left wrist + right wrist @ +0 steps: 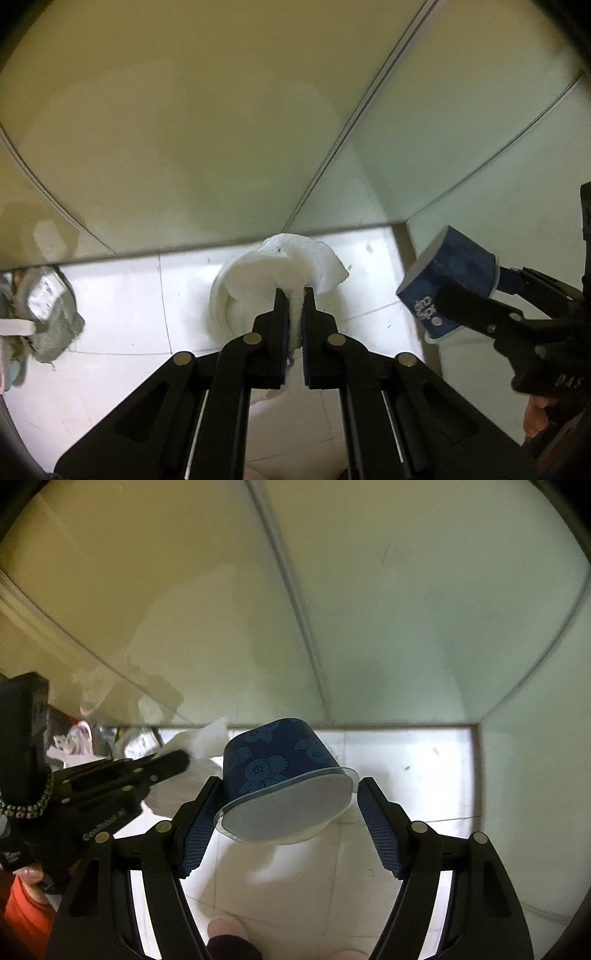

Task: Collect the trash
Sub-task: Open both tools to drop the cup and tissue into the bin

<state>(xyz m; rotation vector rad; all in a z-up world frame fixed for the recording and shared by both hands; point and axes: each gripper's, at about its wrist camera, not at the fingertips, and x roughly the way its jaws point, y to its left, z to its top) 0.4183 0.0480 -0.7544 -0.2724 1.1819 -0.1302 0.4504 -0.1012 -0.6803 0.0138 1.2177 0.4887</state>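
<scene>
My left gripper (295, 295) is shut on a crumpled white tissue (266, 273), which bulges out beyond the fingertips above a white tiled floor (122, 295). My right gripper (290, 786) is shut on a dark blue cup (273, 760) printed with blueberries. The cup lies tilted on its side, its clear rim caught between the blue pads (195, 830) and its white opening facing me. In the left wrist view the blue cup (448, 280) and the right gripper (472, 284) hang at the right. The right wrist view shows the left gripper (177, 762) with the tissue (208, 736) at the left.
Pale wall panels (184, 129) meet the floor just ahead and form a corner (476, 731) at the right. A grey cloth bundle (51, 314) lies at the left on the floor. More clutter (77, 738) sits by the wall. A person's foot (225, 930) shows below.
</scene>
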